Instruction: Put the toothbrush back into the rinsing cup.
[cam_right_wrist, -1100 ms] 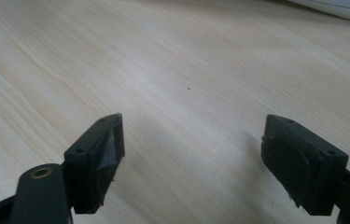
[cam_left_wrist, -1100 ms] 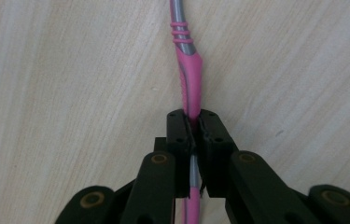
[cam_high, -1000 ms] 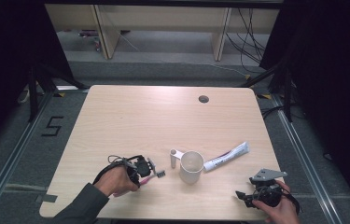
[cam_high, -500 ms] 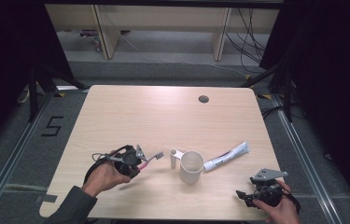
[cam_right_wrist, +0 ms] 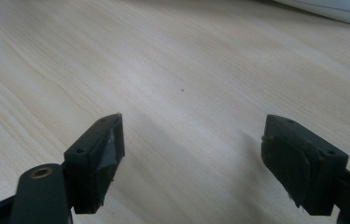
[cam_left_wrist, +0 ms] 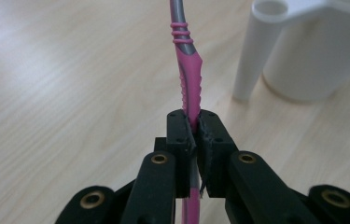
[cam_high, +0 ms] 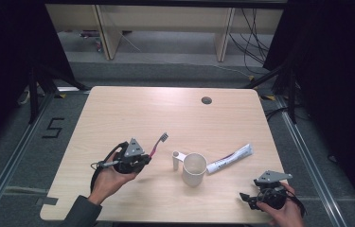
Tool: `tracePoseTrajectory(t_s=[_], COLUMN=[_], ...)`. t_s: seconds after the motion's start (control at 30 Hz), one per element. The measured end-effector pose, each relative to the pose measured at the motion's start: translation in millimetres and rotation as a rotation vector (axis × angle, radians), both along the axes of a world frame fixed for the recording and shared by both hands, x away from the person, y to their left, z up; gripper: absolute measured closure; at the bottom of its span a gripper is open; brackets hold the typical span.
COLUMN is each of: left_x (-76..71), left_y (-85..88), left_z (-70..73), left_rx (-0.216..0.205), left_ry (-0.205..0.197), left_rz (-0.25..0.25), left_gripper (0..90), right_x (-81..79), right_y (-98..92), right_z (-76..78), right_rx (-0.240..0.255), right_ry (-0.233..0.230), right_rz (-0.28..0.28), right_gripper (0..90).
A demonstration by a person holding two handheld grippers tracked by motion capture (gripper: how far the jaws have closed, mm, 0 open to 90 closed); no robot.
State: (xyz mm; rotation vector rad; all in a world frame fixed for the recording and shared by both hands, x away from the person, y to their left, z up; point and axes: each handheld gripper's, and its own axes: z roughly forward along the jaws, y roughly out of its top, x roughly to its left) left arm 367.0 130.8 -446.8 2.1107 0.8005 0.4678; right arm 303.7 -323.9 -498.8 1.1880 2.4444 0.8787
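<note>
The left gripper view shows the left tool clenching the toothbrush; the right tool gapes.

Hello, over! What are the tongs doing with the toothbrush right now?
Left tongs shut on pink toothbrush, lifted, bristles pointing up and away. Right tongs open over bare table. White cup beside toothbrush; nothing between.
</note>
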Motion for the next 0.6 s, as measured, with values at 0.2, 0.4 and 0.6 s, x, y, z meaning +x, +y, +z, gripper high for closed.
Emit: tracePoseTrajectory(t_s=[0.2,0.4,0.6], left_x=[-2.6,-4.1,-6.5], left_y=[-2.0,-3.6,-6.3], left_z=[0.6,3.9,7.1], left_rx=[-0.179,-0.303,-0.395], left_ry=[-0.071,-0.144,-0.196], left_rz=[0.042,0.063,0.06], left_gripper=[83.3,83.3,83.3], right_x=[0.2,0.5,0.6], right_y=[0.2,1.2,0.5], right_z=[-0.5,-3.0,-2.4], right_rx=[0.002,0.022,0.022], right_ry=[-0.002,-0.023,0.0], right_rz=[0.0,-0.011,-0.009], right_gripper=[22.4,22.4,22.4])
